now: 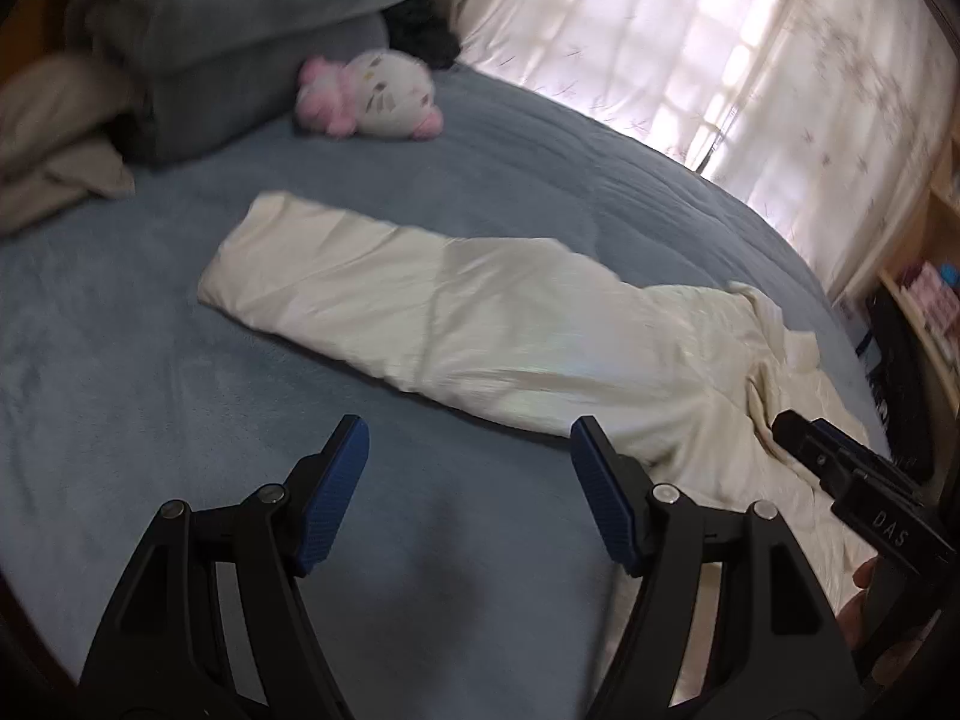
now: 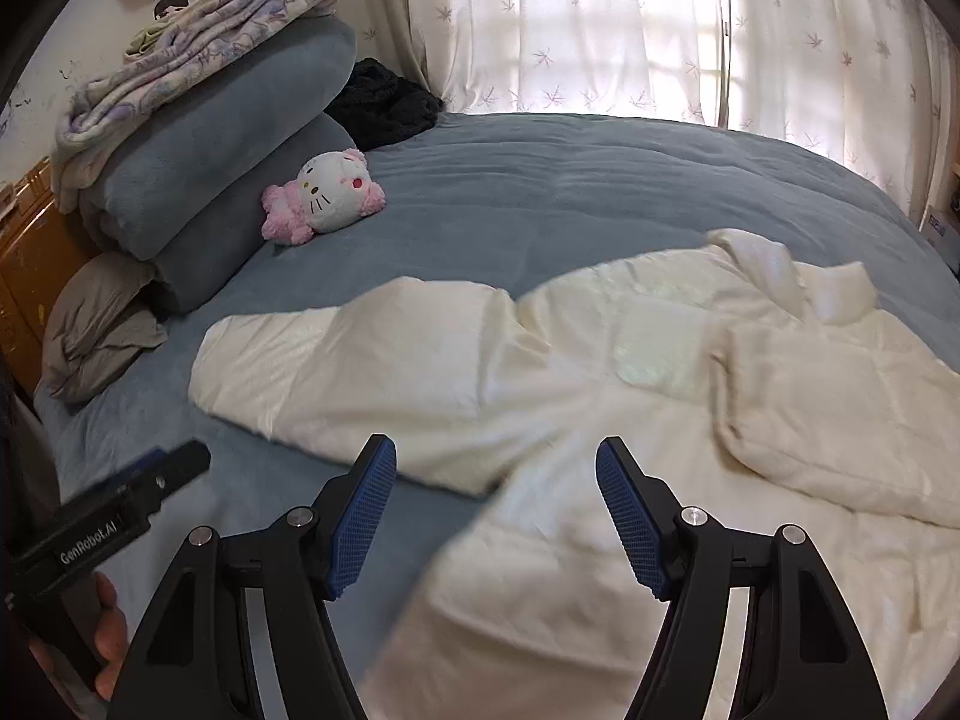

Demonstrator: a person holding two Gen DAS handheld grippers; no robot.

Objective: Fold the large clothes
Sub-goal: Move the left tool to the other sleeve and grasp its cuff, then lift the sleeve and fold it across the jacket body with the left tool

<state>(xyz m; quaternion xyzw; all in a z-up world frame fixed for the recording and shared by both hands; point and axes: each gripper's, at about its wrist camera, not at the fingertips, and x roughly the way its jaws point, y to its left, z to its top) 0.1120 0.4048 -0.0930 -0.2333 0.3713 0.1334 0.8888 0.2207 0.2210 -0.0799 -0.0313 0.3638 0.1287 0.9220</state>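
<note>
Left wrist view shows the bed [image 1: 120, 330], its blue cover filling most of the frame, with a cream padded jacket [image 1: 468, 312] lying across the middle toward the right edge. In the right wrist view the same garment fills the centre and lower right, one long section stretched toward the left, the collar end bunched at the upper right. Stacked blue bedding [image 2: 198, 174] sits at the upper left of that view with a patterned blanket [image 2: 204, 18] on top, a grey pillow [image 2: 96, 330] below it, and a pink-and-white plush toy [image 2: 327, 195] just beside the stack.

Left tool [image 1: 468, 498] hangs over bare cover at the bottom centre of its frame, jaws standing apart with nothing between them; the jacket's near edge lies just past its right finger. Right tool [image 2: 495, 510] is likewise spread and empty, hovering over the jacket's lower part.

My judgement is that the fold is only partly made. The fabric looks slick and puffy, so a pinch that catches only the top layer could let the layers slide apart and undo the fold. The bunched collar end may drag unevenly if lifted from one side. Both tools are near each other, so a crossing move risks a bump.
</note>
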